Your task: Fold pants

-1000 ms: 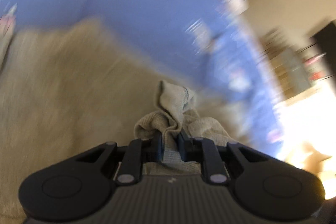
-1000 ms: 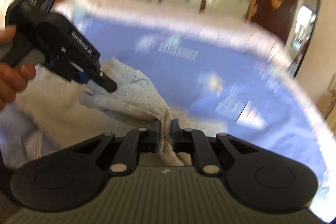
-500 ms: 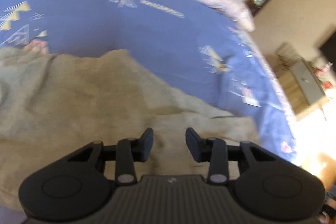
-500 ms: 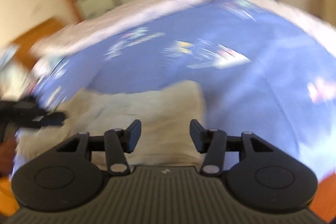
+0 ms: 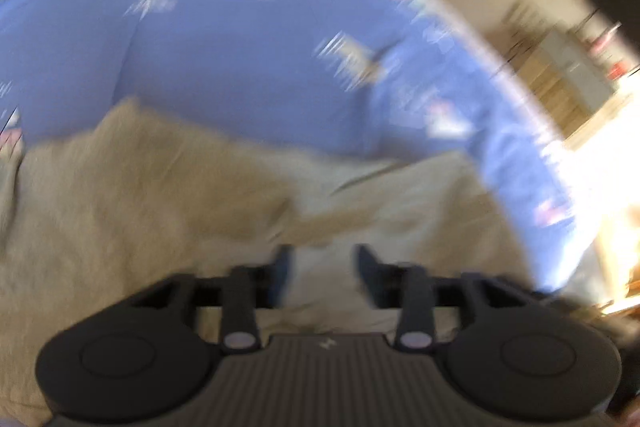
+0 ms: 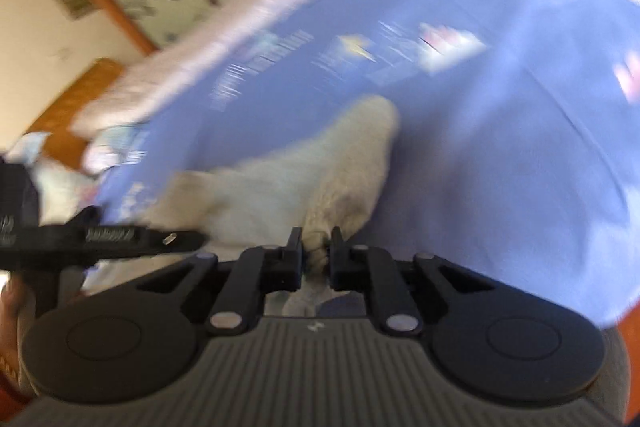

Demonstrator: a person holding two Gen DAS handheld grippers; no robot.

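The pants (image 5: 152, 211) were soft, fuzzy beige cloth on a smooth blue printed bedsheet (image 5: 248, 67), and both grippers looked like matt black plastic.

**Left jaws spreading, right jaws pinching in**

The left black two-finger gripper (image 5: 323, 269) points steeply downward, its jaws apart and opening, with nothing pressed between its blurred fingertips (image 5: 280, 267). Seen from the right wrist view, it reaches in sideways from the left edge, borne by a hand (image 6: 8, 311) of which only a sliver shows at that edge. The right black two-finger gripper (image 6: 316, 247) also tilts downward, rolled to one side; its jaws are closing, nearly together, with a bunched bit of pale grey fabric pants (image 6: 320, 167) between the pads.
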